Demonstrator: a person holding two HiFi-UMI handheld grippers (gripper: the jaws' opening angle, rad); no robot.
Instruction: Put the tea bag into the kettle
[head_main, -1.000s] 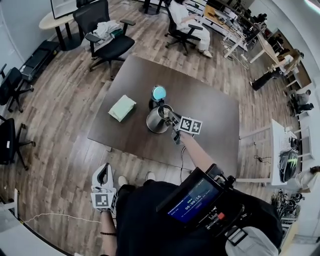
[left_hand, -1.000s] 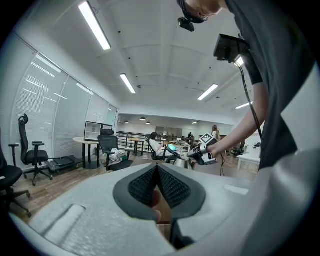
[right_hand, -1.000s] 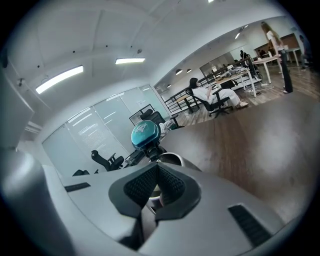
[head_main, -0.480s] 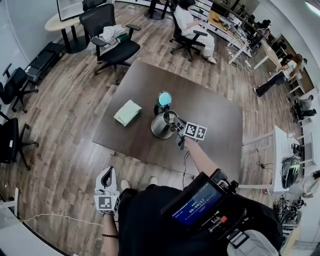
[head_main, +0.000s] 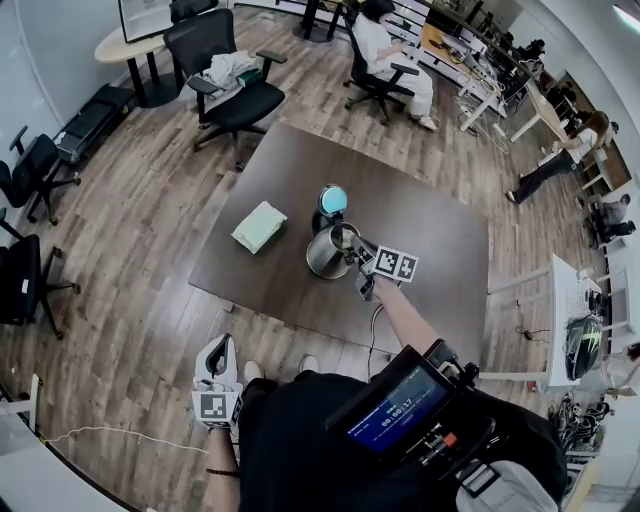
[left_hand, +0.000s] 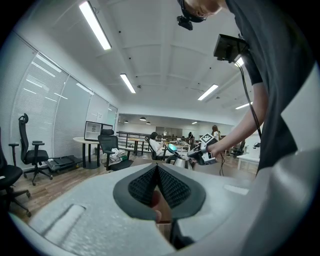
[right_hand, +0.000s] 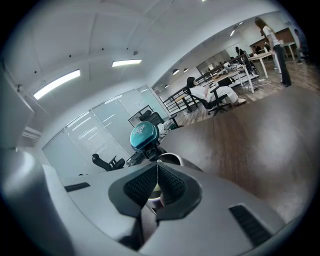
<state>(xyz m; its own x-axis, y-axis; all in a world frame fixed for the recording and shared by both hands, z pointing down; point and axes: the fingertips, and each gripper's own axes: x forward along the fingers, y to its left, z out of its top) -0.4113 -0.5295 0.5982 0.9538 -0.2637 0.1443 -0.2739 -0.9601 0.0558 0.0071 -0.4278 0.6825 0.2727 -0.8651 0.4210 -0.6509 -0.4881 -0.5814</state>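
A steel kettle (head_main: 322, 255) stands mid-table with its teal lid (head_main: 333, 198) tipped up and open. My right gripper (head_main: 350, 247) sits at the kettle's right side, level with its mouth. In the right gripper view the jaws (right_hand: 157, 166) are shut just before the kettle's rim (right_hand: 169, 159) and lid (right_hand: 144, 136). A thin pale piece shows pinched between the pads, apparently the tea bag; the rest of it is hidden. My left gripper (head_main: 218, 346) hangs shut and empty by my side, off the table. Its own view (left_hand: 157, 167) shows the kettle (left_hand: 184, 161) far off.
A pale green box (head_main: 259, 226) lies on the dark table (head_main: 420, 220), left of the kettle. A black office chair (head_main: 235, 85) stands beyond the table's far left corner, with a seated person (head_main: 385, 45) further back. A white side table (head_main: 560, 300) is at the right.
The head camera has shifted a little, so the table sits slightly differently in the picture. Both grippers keep their places; the right one stays at the kettle.
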